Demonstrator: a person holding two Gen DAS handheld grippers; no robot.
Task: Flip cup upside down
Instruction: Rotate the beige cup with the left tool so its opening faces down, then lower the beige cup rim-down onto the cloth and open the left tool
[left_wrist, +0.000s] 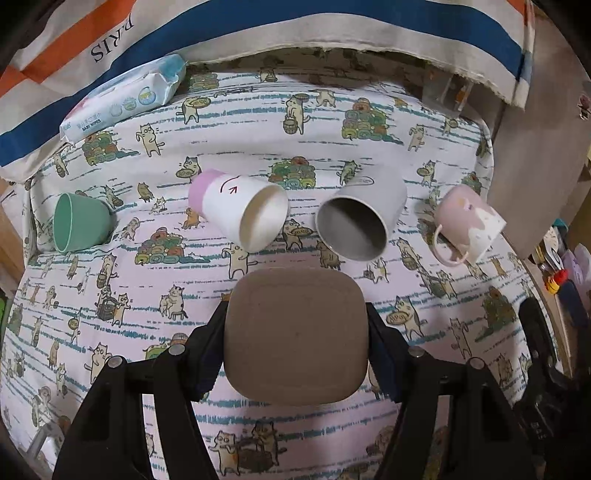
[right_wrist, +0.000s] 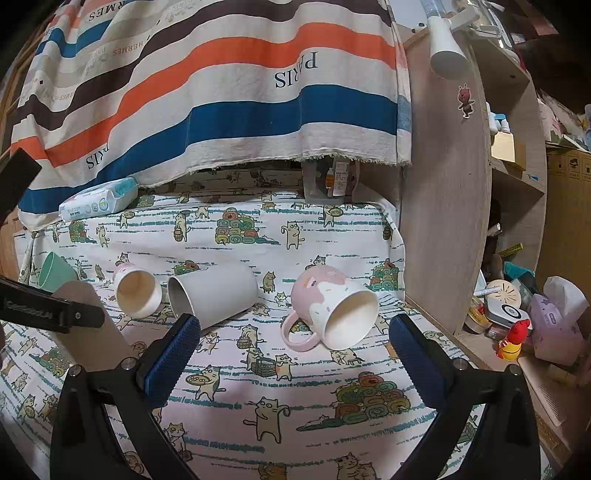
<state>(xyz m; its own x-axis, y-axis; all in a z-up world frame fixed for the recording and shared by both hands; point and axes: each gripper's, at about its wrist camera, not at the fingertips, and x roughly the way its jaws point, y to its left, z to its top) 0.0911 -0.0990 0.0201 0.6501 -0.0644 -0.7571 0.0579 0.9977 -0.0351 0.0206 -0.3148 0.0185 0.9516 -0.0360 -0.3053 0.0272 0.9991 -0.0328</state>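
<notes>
My left gripper (left_wrist: 295, 336) is shut on a brown cup (left_wrist: 295, 332), whose flat squarish base faces the camera; it is held above the cat-print cloth (left_wrist: 147, 288). The same cup (right_wrist: 88, 314) and the left gripper show at the left edge of the right wrist view. My right gripper (right_wrist: 291, 354) is open and empty, just in front of a pink mug (right_wrist: 332, 310) lying on its side. Lying on their sides further back are a grey cup (left_wrist: 358, 218), a white and pink cup (left_wrist: 240, 210) and a green cup (left_wrist: 79, 221).
A pack of baby wipes (left_wrist: 125, 99) lies at the back left. A striped towel (right_wrist: 221, 92) hangs behind the table. A wooden shelf side (right_wrist: 443, 221) stands at the right, with clutter (right_wrist: 517, 314) beyond it.
</notes>
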